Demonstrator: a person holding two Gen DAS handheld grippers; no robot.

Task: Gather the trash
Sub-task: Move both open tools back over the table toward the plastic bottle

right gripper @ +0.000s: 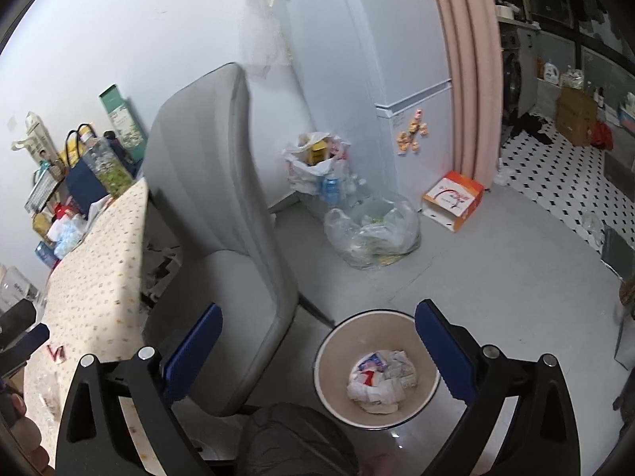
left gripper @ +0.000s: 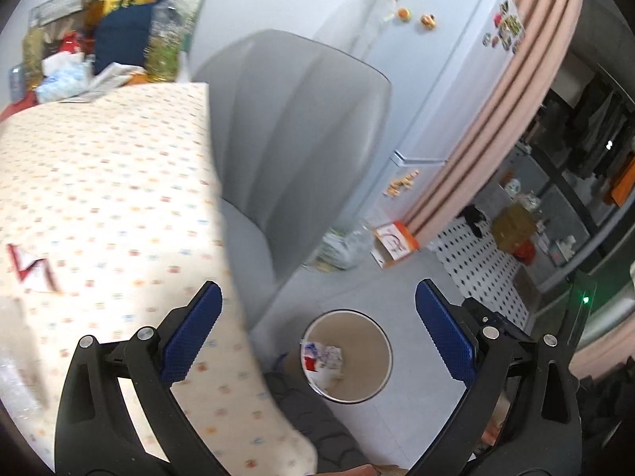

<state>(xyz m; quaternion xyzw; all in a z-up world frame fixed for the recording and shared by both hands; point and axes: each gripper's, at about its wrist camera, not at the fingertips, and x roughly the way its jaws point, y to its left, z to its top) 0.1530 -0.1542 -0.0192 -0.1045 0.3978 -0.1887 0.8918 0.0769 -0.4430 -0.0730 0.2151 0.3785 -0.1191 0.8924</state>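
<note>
Both claws are wide open and hold nothing. The left claw (left gripper: 317, 333) and the right claw (right gripper: 317, 349) point down at the bin (right gripper: 329, 388) on the floor, beside the gray chair (right gripper: 222, 238). Crumpled paper (right gripper: 381, 380) lies inside the bin (so that trash is where it belongs). A red and white scrap (left gripper: 33, 267) lies on the tabletop (left gripper: 119, 182), probably the next piece to pick up.
</note>
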